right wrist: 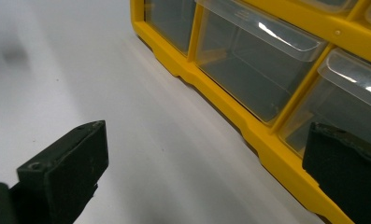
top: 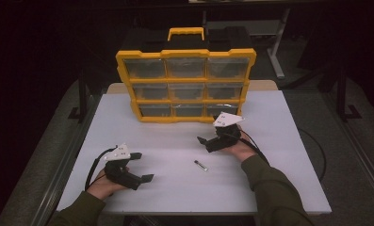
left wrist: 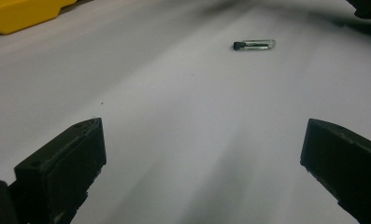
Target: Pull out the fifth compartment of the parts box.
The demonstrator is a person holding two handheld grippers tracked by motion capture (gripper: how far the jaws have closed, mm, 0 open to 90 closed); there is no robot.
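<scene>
Glass vial [top: 200, 165] lies between both gaping tongs.

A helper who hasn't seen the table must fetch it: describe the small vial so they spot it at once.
Start at the yellow drawer organizer standing at the far side of the white table. Come toward the near edge, between the left gripper and the right gripper. There lies the vial: a tiny clear tube with a dark cap, the one loose item on the tabletop.
</scene>
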